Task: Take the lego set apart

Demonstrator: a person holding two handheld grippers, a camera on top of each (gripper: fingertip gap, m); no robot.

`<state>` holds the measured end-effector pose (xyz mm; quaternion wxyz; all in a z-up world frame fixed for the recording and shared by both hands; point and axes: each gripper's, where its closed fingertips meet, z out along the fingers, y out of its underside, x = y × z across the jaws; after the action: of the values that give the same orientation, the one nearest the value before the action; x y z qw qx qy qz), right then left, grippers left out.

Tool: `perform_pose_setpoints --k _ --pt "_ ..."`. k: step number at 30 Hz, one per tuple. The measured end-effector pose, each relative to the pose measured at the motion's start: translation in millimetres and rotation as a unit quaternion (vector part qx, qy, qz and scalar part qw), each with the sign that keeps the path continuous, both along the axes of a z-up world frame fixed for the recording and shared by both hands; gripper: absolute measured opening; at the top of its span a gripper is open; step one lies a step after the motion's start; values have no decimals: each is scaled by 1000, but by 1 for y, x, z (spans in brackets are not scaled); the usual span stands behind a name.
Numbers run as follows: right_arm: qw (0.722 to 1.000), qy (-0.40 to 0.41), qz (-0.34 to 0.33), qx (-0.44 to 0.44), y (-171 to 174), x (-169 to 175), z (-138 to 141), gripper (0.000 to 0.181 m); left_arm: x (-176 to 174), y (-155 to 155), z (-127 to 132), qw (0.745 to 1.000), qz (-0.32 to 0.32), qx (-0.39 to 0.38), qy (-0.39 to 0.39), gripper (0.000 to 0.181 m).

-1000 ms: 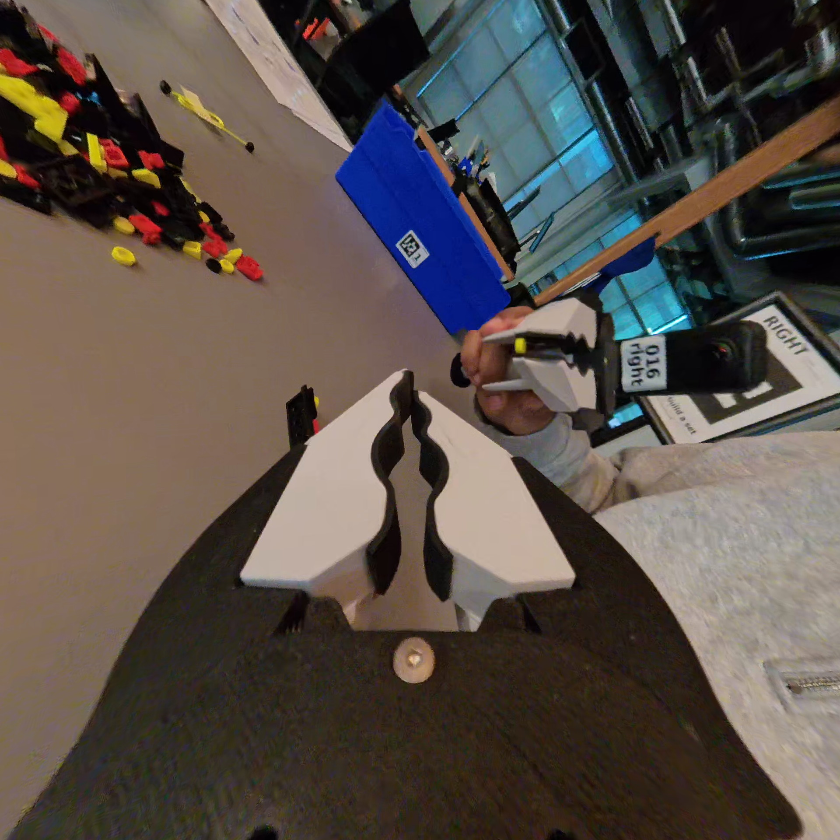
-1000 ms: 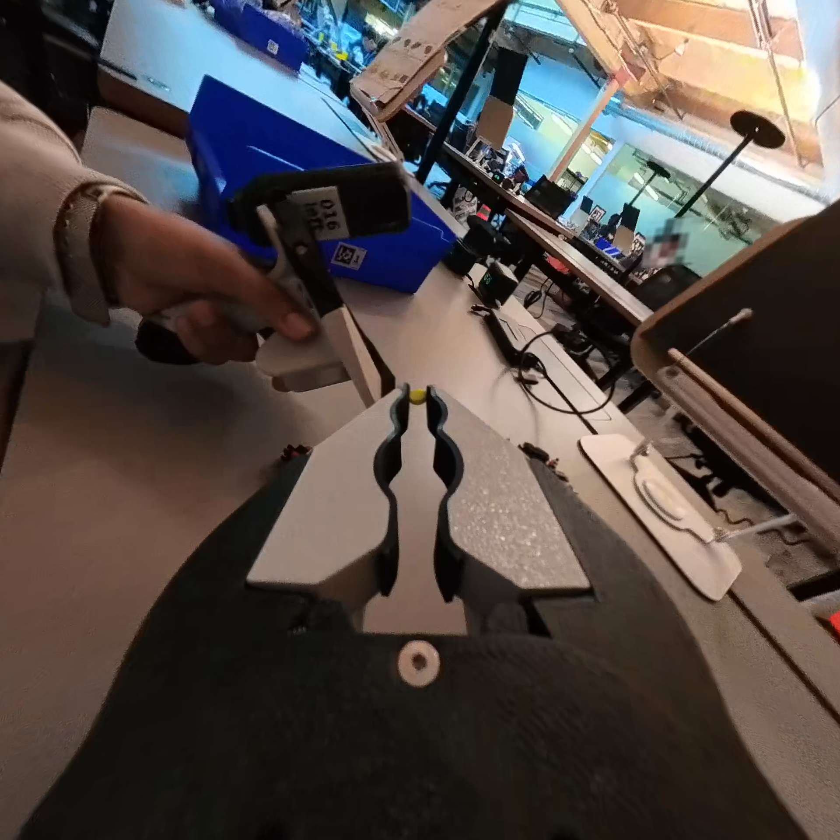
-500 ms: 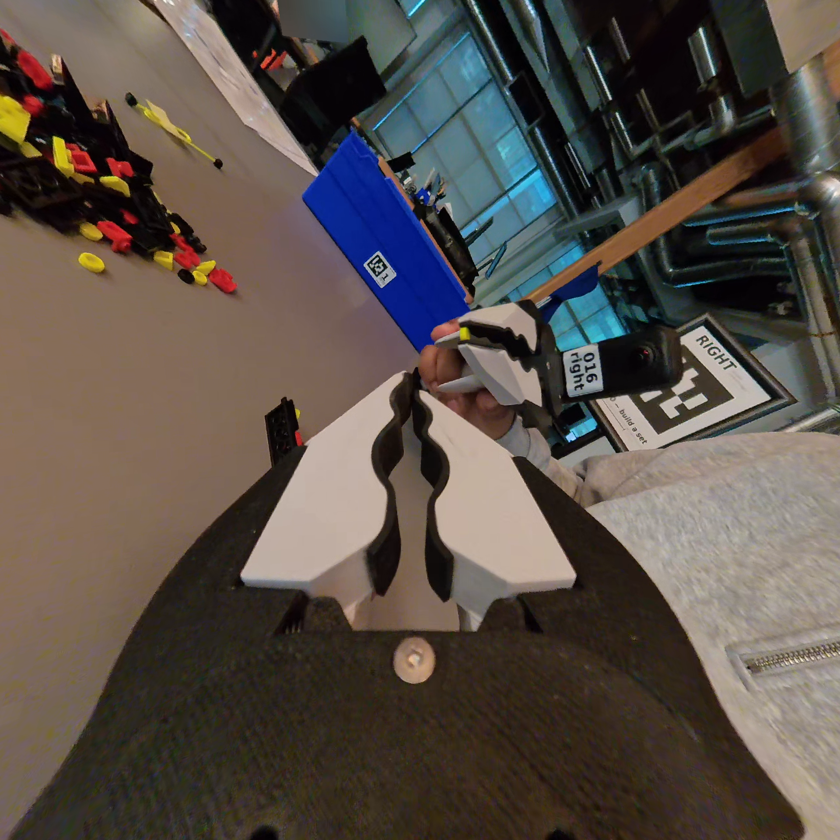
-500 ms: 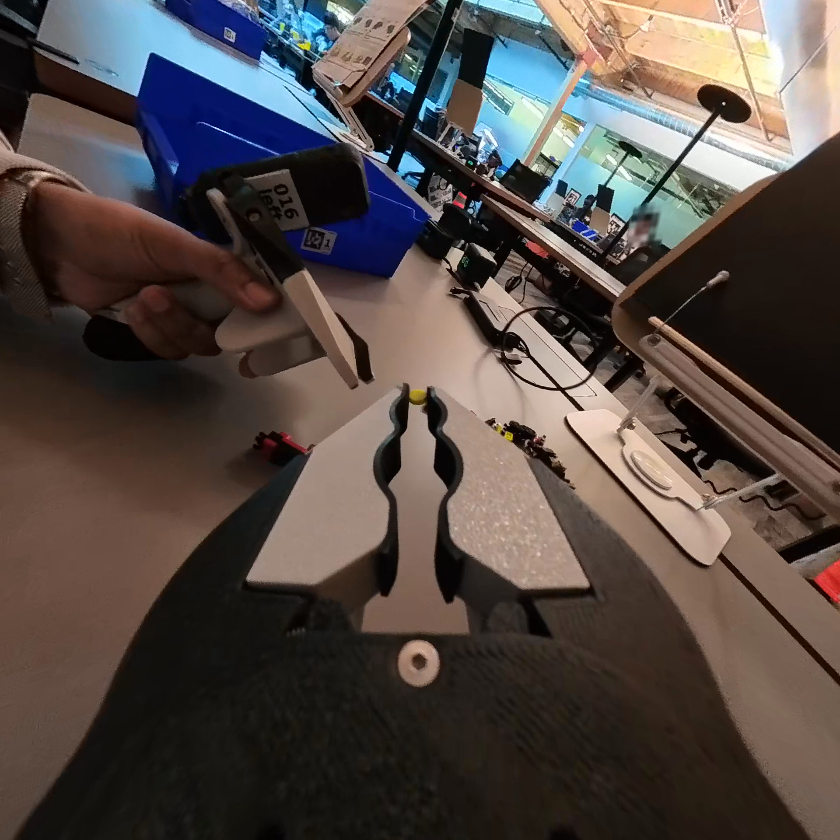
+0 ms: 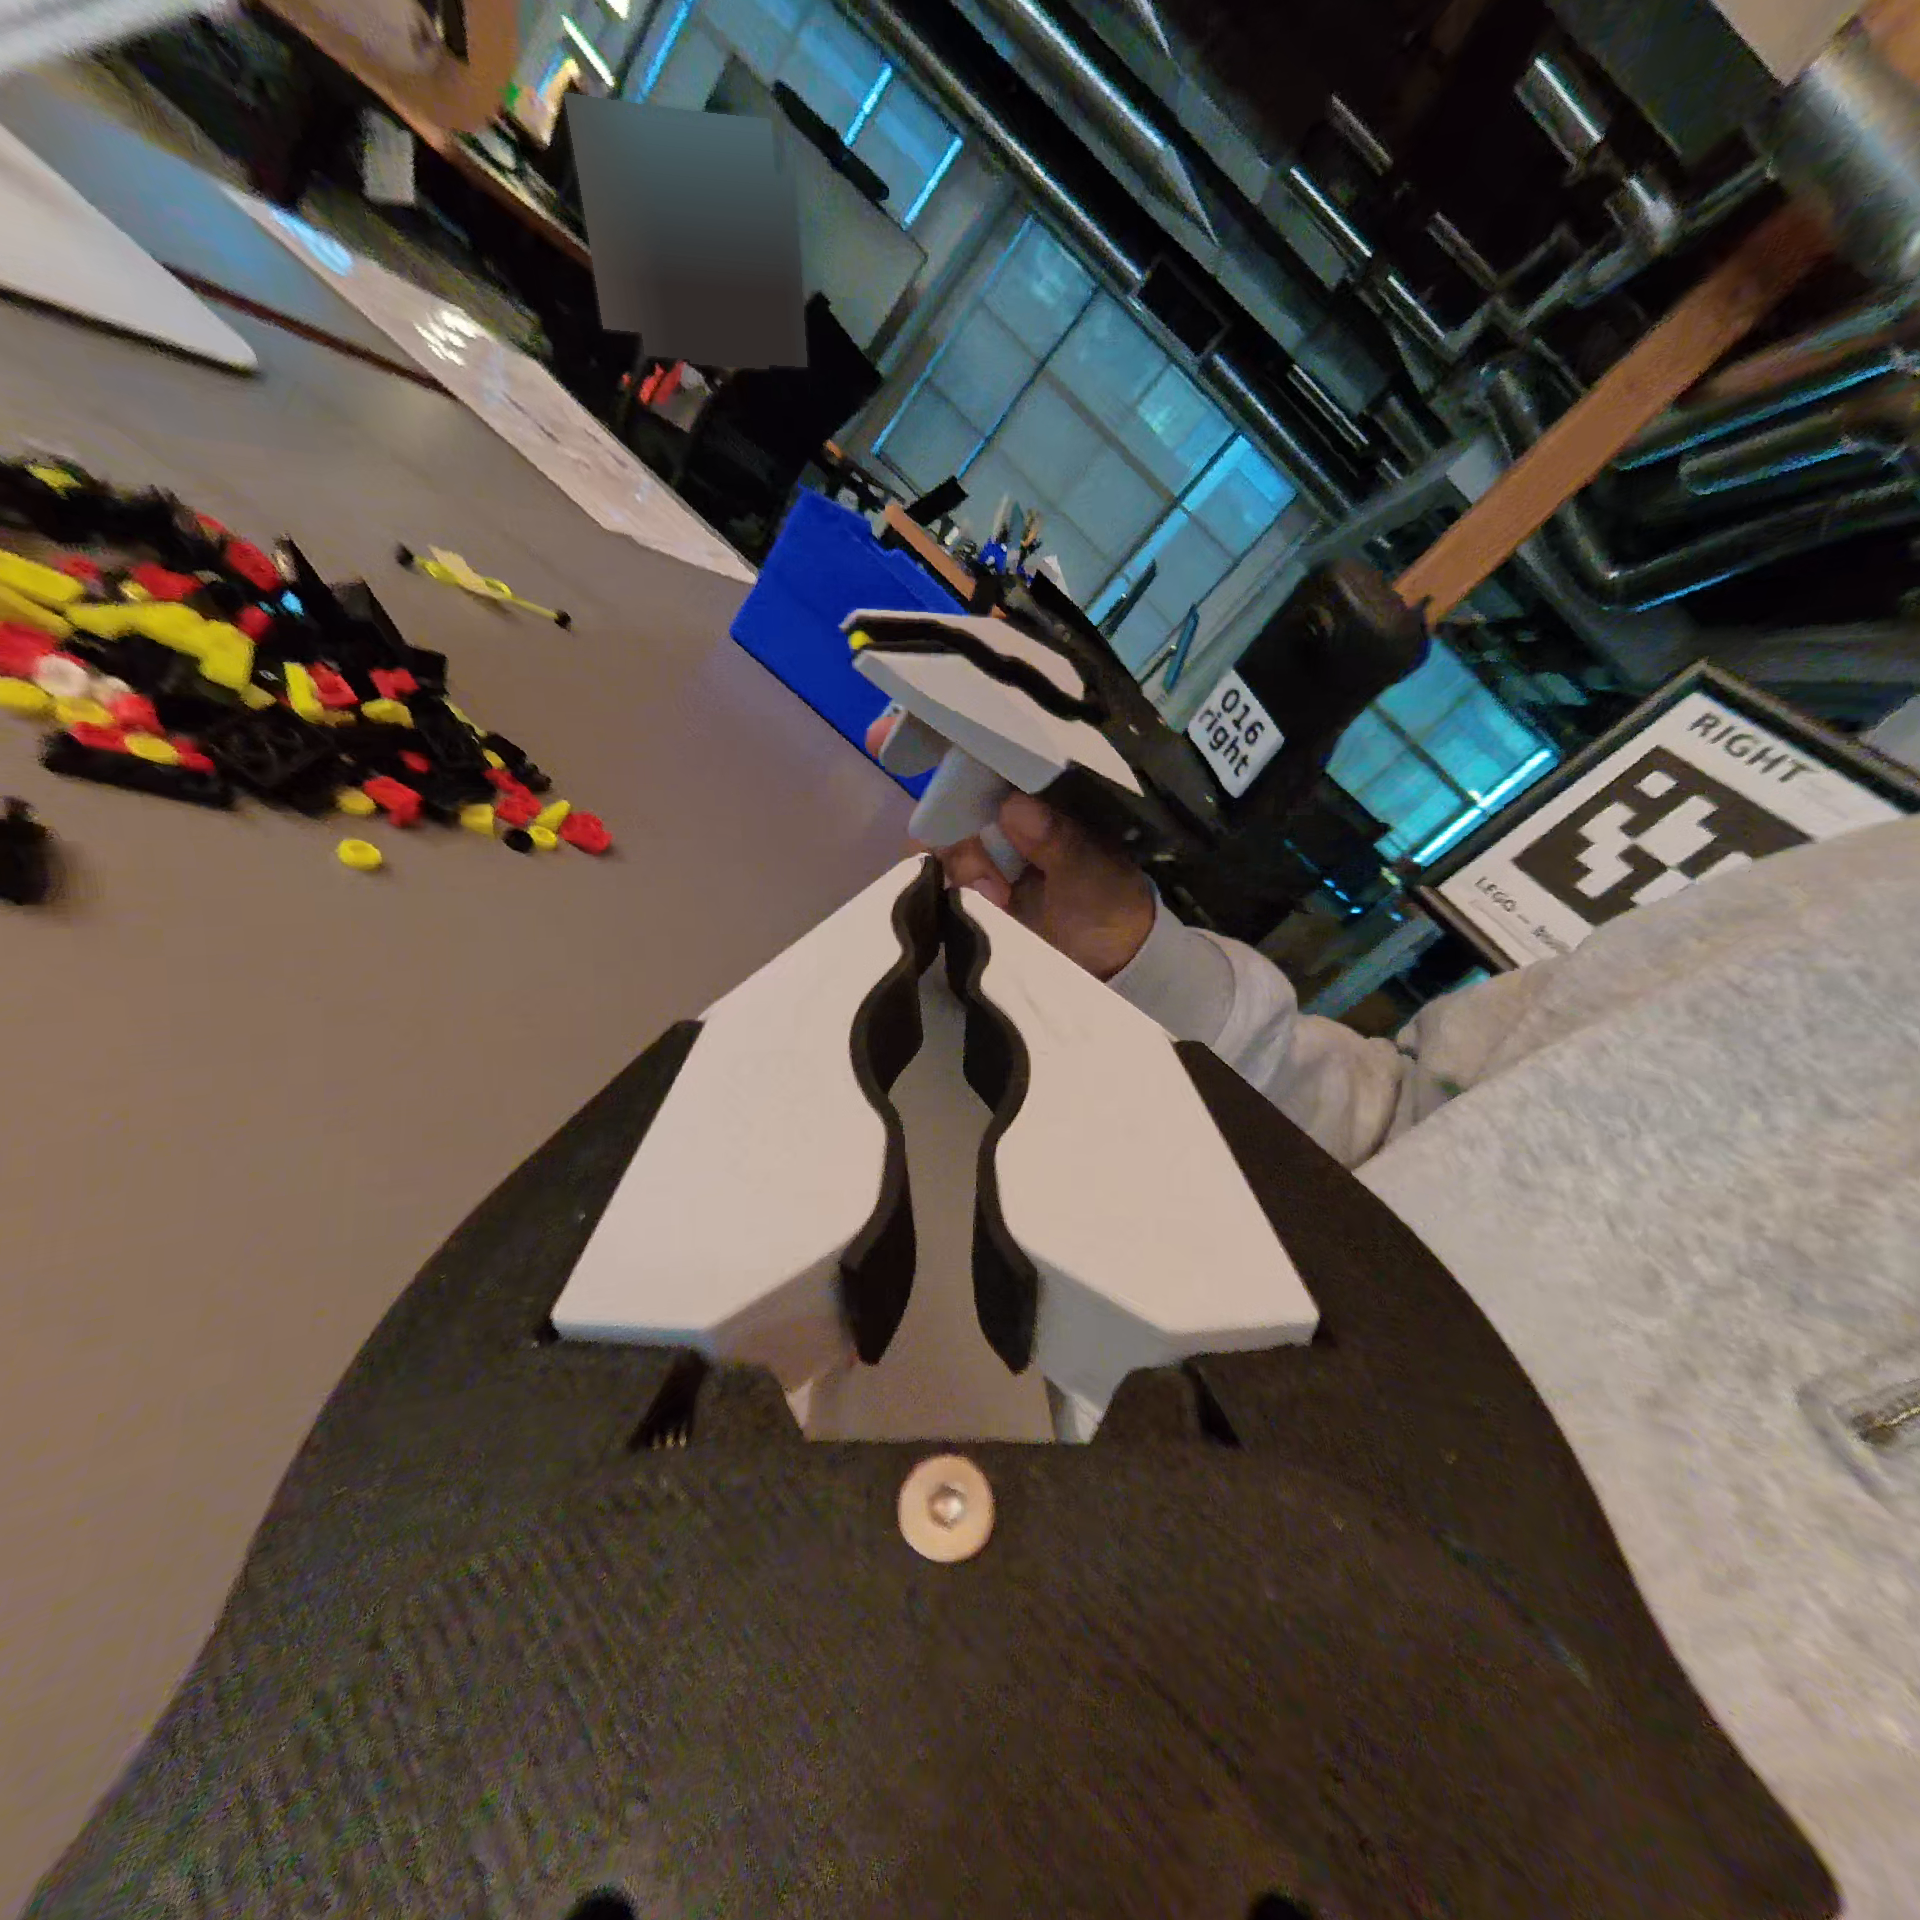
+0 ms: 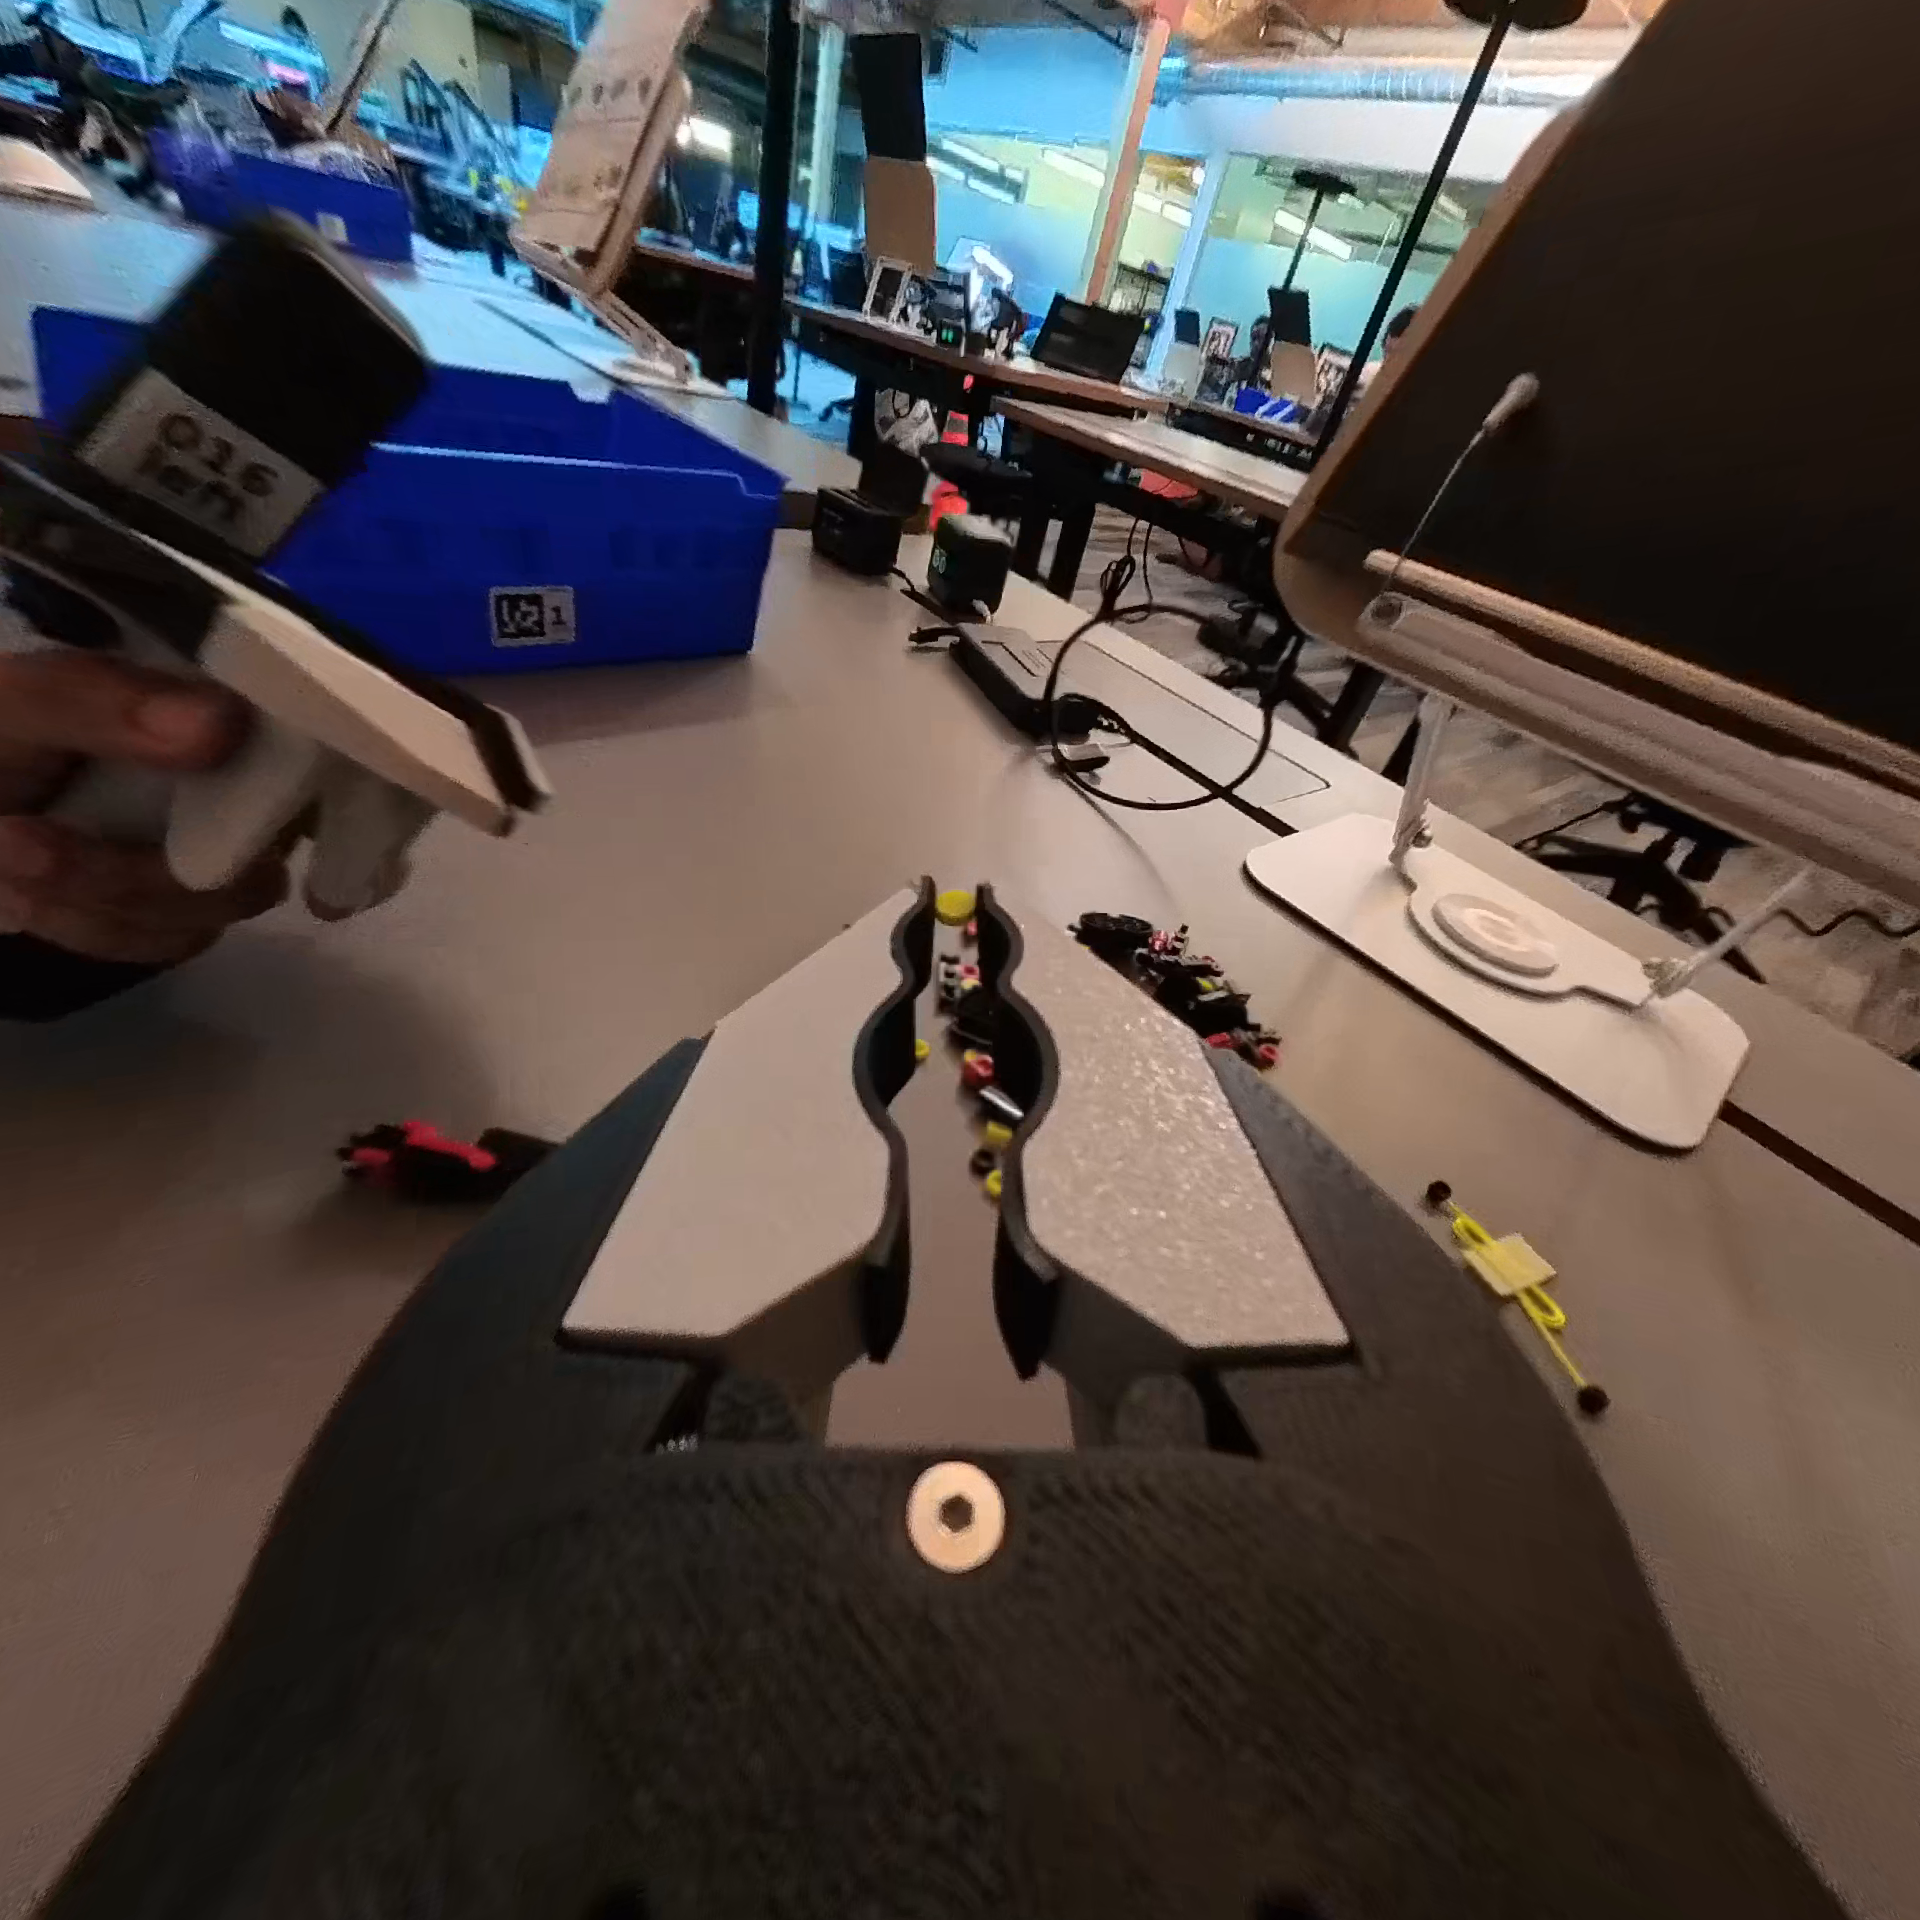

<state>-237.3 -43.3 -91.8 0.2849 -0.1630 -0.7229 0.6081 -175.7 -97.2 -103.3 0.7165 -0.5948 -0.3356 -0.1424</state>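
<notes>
My right gripper (image 6: pixel 951 896) is shut on a small round yellow lego piece (image 6: pixel 950 904) at its tips, held above the pile of loose red, yellow and black lego pieces (image 6: pixel 1184 966). It also shows in the left wrist view (image 5: pixel 860 636), up in the air beyond my left gripper. My left gripper (image 5: pixel 932 883) is shut and empty, raised above the table; in the right wrist view (image 6: pixel 511 774) it is at the left. A small red and black lego chunk (image 6: pixel 426 1148) lies on the table below it. The pile (image 5: pixel 208 675) lies to the left in the left wrist view.
A blue bin (image 6: pixel 520 540) stands at the back of the grey table (image 6: pixel 727 790). A yellow separator tool (image 6: pixel 1507 1278) lies to the right of the pile. A white stand base (image 6: pixel 1507 966) and cables (image 6: pixel 1143 727) are at the far right. A grey sleeve (image 5: pixel 1662 1195) fills the right of the left wrist view.
The right gripper has carried the yellow piece over to the pile. The left gripper has swung and risen, still shut. The red and black chunk stays on the table.
</notes>
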Motion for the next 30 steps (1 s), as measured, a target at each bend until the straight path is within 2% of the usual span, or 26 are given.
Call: perform_pose_setpoints --k 1,8,13,19,21,24,26,28,30 --pt "1000 -7 1 7 -2 -10 -3 4 -3 -3 0 1000 10 -3 9 0" --pt "995 -89 21 35 -17 -69 -36 5 -32 -25 -3 996 79 19 25 0" --pt "990 -126 43 37 -17 -86 -47 17 -58 -40 6 990 109 93 14 0" --pt "980 -169 38 93 -17 -102 -59 41 -66 -30 7 991 90 91 22 0" --pt "983 -149 49 90 -26 -104 -41 33 -65 -32 8 991 92 97 26 0" --pt "996 -49 68 39 -59 -110 26 22 -65 -39 12 987 95 127 17 0" --pt "994 -1 99 47 -100 -115 62 20 -63 -43 15 984 90 150 6 0" --pt "986 9 135 102 -152 -124 76 21 -60 -46 16 983 84 163 0 0" --pt "971 29 193 135 -209 -126 96 11 -53 -44 16 984 71 161 -5 0"
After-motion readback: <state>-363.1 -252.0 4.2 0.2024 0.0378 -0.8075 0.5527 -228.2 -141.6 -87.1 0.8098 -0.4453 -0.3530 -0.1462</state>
